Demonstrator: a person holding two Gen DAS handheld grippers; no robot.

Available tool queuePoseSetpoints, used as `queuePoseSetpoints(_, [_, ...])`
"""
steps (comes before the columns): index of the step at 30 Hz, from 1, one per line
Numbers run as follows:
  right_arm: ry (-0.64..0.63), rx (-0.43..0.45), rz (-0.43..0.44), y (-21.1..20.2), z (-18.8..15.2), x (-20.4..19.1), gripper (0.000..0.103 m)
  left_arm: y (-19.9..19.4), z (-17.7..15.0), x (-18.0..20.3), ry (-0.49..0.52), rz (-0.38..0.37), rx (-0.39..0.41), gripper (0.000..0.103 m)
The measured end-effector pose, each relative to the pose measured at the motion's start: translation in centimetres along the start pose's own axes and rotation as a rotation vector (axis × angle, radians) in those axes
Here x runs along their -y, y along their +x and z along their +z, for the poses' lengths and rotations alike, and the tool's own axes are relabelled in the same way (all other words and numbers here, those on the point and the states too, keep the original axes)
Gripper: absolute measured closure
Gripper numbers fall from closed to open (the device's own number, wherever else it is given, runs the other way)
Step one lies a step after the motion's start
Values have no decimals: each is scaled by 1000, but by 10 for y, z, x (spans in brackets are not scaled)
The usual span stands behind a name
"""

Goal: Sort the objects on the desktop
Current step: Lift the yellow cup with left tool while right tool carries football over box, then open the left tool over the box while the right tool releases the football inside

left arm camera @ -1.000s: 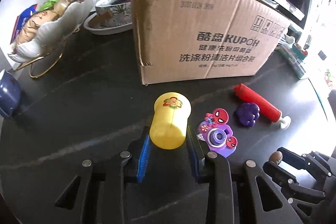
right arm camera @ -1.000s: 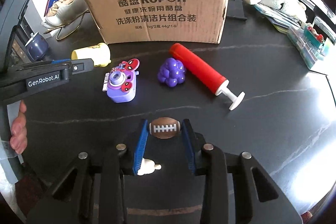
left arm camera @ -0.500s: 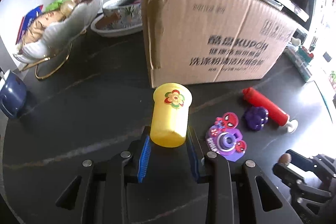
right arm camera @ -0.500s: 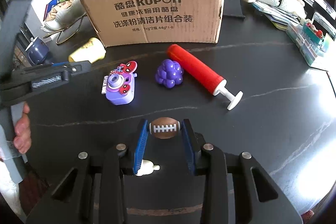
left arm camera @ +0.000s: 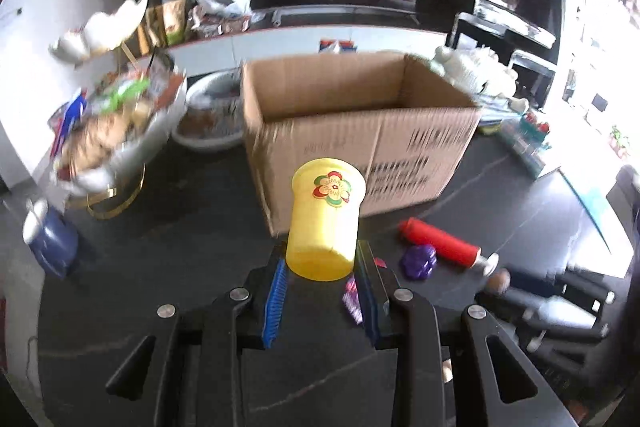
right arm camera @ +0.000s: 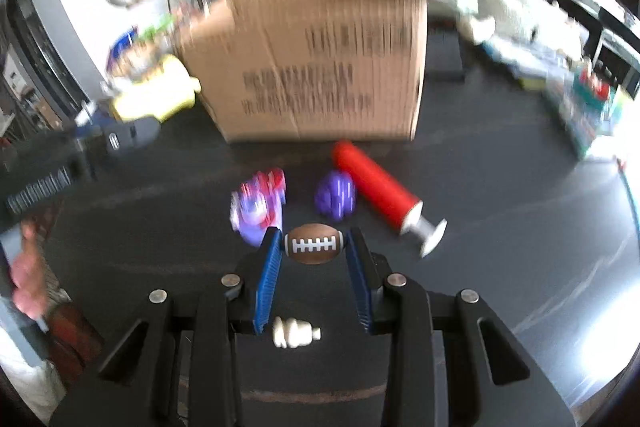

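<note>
Dark, marble-veined surface [left arm camera: 140, 259] in a cluttered room, both grippers loaded and facing the box.

The left gripper [left arm camera: 322, 267] has its jaws clenched on a smooth yellow plastic cup [left arm camera: 325, 217], held clear of the surface with the open corrugated cardboard box [left arm camera: 360, 131] at twelve o'clock. The right gripper [right arm camera: 314, 247] pinches a little brown toy football [right arm camera: 314, 243] by its ends. Both look mid-carry; next, I'd judge, each must clear the box rim before letting go. A red pump [right arm camera: 376, 185], knobbly purple grape toy [right arm camera: 335, 195] and purple toy camera [right arm camera: 258, 207] wait at twelve.
</note>
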State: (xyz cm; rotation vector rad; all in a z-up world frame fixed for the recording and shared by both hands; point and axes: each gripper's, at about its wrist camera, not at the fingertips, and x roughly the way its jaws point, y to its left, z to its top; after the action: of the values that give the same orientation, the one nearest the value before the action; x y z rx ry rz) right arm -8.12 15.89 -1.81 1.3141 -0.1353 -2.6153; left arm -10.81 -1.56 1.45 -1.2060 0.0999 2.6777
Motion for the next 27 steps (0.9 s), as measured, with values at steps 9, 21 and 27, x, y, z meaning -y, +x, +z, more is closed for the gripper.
queuePoseSetpoints(9, [-62,90,-23,-19,127,-5,73,19,76,-4,-26,-3,-33,74])
queuePoseSetpoints(21, [-48,-61,-26,50,185,1,73,63,115,2,-21,53,-99,73])
queuePoseSetpoints(27, [7,-132,21,66,190,10,72,80,116,0,-32,4,-171,55])
